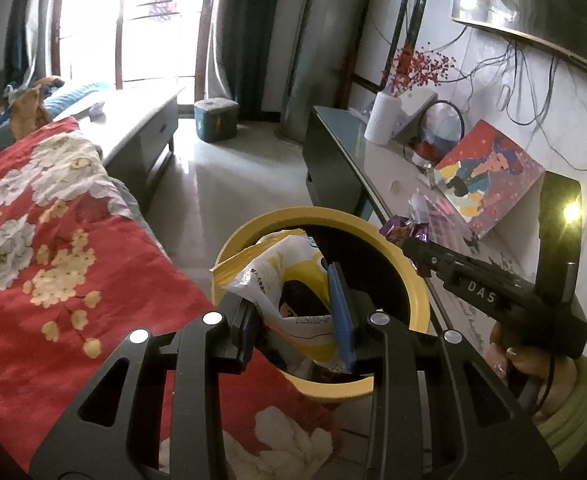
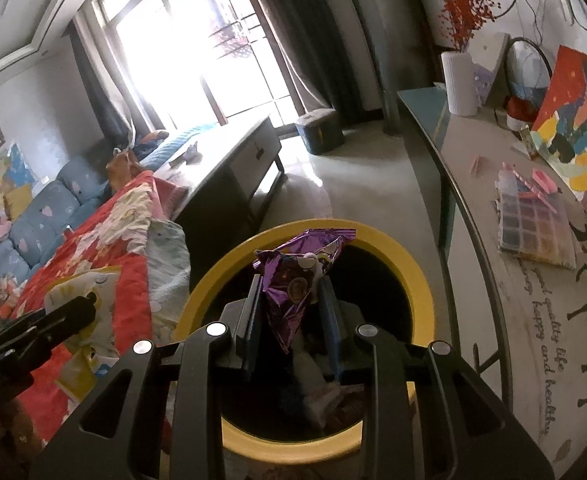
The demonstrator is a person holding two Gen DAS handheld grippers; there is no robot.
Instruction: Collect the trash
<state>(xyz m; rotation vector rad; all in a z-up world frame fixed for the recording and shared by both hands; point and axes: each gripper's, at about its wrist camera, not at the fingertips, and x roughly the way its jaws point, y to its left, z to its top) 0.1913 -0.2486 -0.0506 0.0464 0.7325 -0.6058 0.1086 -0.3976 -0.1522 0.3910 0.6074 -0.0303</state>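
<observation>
Left wrist view. The left tongs (image 1: 299, 312) are clamped on a crumpled white-and-yellow plastic snack wrapper (image 1: 281, 280), which is held over the near-left part of the opening of a round yellow-rimmed bin with a dark interior (image 1: 419, 304). The bin stands on the pale floor between a red floral quilt (image 1: 53, 240) on its left and the long edge of a glass-topped bench (image 1: 377, 160) on its right. The right tongs (image 1: 407, 240) enter from the right over the bin's far-right rim, holding a crinkled purple foil wrapper (image 1: 397, 231). A hand in a pale green sleeve (image 1: 533, 364) grips that tool's handle.

Right wrist view. The right tongs (image 2: 289, 292) are closed on the purple foil wrapper (image 2: 293, 276) — its top spreads above the fingertips, and its lower point hangs between them over the bin's dark opening. The yellow rim (image 2: 413, 276) rings the tongs; pale crumpled rubbish (image 2: 313, 376) lies inside the bin. The left tongs (image 2: 87, 300) show at the left edge, against the white-and-yellow wrapper (image 2: 73, 292), above the quilt (image 2: 105, 232). On the bench (image 2: 473, 200), a compartmented clear plastic bead box (image 2: 533, 228) lies well back from its near edge.
</observation>
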